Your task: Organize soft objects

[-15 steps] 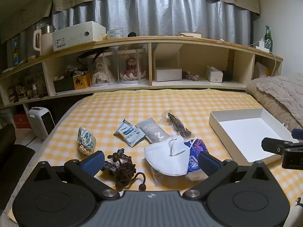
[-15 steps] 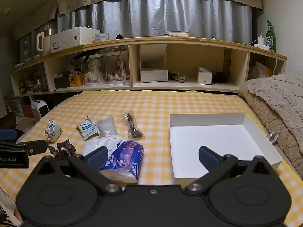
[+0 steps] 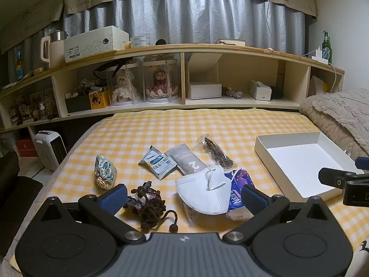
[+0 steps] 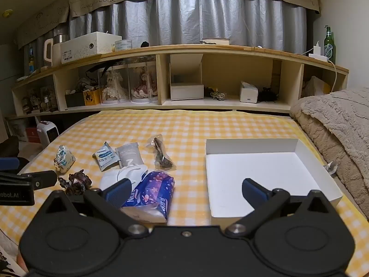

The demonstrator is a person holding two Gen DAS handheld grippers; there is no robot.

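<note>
1. Left wrist view: left gripper (image 3: 183, 195) spread wide, holding nothing; brown yarn doll (image 3: 147, 204) at 6 o'clock, white mask (image 3: 204, 195) beside it.
2. Tissue pack (image 4: 153, 192), perhaps under the mask's edge.
3. Right gripper (image 4: 184, 190) spread, empty; white box (image 4: 265, 172) at 3 o'clock.

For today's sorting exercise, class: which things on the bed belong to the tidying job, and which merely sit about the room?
Belong to the job:
white face mask
tissue pack
yarn toy
blue sachet
white box

Just lying about:
green bottle
heater
blanket
</note>
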